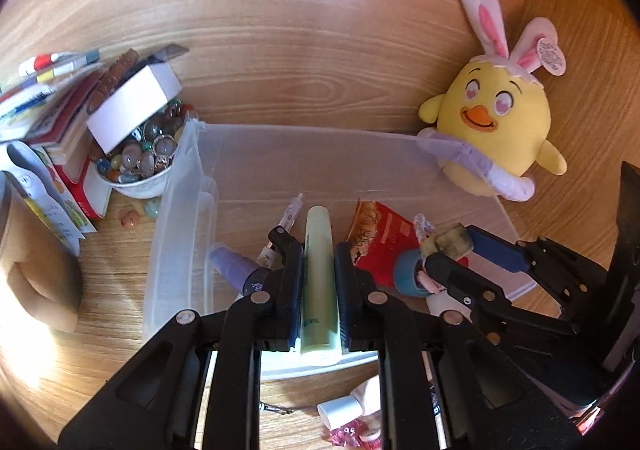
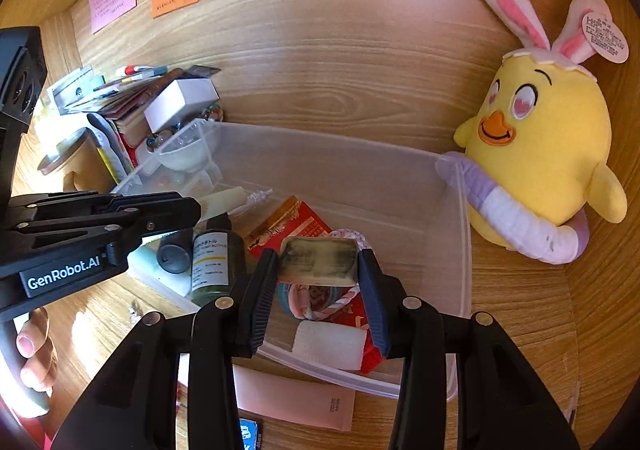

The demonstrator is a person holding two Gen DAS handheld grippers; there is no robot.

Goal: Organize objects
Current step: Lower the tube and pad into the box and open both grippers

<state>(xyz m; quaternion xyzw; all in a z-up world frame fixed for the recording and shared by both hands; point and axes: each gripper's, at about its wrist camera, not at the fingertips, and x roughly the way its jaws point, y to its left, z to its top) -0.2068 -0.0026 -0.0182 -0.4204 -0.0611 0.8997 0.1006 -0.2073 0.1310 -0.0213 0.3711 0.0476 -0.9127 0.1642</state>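
Note:
My left gripper is shut on a pale green tube and holds it above the near edge of a clear plastic bin. My right gripper is shut on a smudged beige block over the bin's right half. The bin holds a red packet, a dark green bottle, a white roll, a purple bottle, a pen and a blue tape roll. From the right wrist view the left gripper appears at the left.
A yellow plush chick with rabbit ears leans on the bin's right corner. Left of the bin stand a bowl of stones, a white box and stacked books. A pink tube lies before the bin. A wooden wall closes the back.

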